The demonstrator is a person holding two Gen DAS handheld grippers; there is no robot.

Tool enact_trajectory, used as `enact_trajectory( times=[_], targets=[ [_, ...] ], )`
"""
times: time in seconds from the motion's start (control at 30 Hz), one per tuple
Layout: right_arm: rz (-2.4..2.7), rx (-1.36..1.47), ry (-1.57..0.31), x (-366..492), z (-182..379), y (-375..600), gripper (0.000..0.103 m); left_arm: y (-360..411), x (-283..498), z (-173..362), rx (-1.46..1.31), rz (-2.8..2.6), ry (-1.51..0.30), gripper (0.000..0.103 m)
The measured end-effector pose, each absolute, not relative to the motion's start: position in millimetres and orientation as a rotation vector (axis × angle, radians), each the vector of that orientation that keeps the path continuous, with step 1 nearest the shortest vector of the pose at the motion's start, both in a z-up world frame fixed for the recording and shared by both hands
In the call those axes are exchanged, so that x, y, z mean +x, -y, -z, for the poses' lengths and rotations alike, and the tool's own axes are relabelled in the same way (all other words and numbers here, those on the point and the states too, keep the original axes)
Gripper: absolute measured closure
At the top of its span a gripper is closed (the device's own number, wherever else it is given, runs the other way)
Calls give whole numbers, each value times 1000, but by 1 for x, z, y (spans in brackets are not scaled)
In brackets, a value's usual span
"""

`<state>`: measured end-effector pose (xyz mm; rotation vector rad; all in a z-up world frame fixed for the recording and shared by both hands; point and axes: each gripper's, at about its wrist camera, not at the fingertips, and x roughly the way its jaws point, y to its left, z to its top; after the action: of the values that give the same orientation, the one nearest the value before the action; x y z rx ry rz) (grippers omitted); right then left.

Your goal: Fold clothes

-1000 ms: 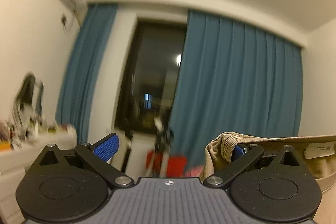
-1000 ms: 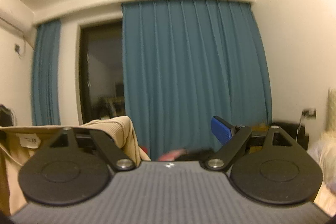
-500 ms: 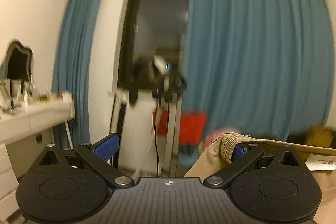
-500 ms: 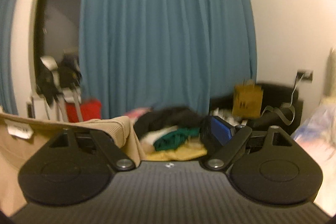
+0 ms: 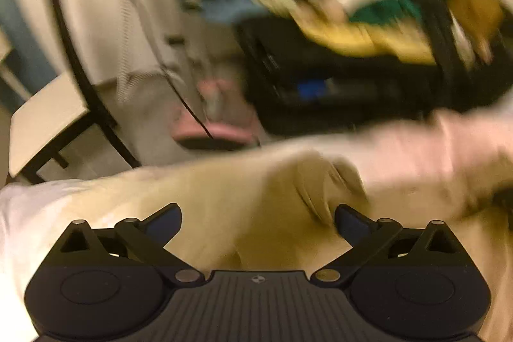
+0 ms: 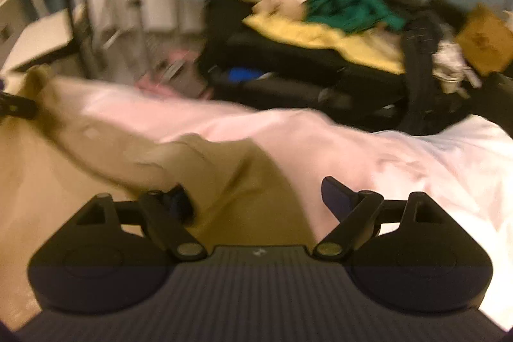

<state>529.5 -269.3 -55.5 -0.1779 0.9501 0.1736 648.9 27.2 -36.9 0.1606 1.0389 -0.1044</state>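
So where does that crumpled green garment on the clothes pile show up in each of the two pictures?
Left wrist view: the crumpled green garment sits upper right, blurred, above the yellow cloth.
Right wrist view: it sits upper centre-right, again just above the yellow cloth.
Shared landmark: the black suitcase under the pile.

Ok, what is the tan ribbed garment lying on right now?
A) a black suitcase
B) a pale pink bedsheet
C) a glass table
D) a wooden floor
B: the tan ribbed garment spreads across the pale pink bedsheet, with the clothes-heaped black suitcase beyond the bed's edge.
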Motion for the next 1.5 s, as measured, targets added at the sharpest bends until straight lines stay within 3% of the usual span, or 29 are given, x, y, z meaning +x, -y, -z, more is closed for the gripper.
enact_trajectory(
  times=[0.23, 0.43, 0.67, 0.9, 1.13, 1.37, 1.5],
  targets=[
    [-134, -98, -773, 466, 1, 259, 18, -21, 558, -10, 87, 156, -861, 0],
    [-103, 36, -588, 355, -44, 258, 18, -28, 396, -52, 21, 82, -637, 0],
    [-142, 132, -437, 206, -82, 244, 18, -29, 239, -86, -45, 44, -539, 0],
    [-183, 198, -373, 104, -91, 236, 18, -30, 139, -109, -40, 35, -515, 0],
    [-185, 332, -412, 63, -61, 256, 18, -79, 124, -106, -261, 96, -506, 0],
    [-159, 425, -438, 71, 8, 278, 18, -173, 195, -63, -567, 24, -610, 1],
    [-148, 469, -497, 96, 31, 280, 17, -218, 246, -27, -776, -34, -620, 7]
  ],
)
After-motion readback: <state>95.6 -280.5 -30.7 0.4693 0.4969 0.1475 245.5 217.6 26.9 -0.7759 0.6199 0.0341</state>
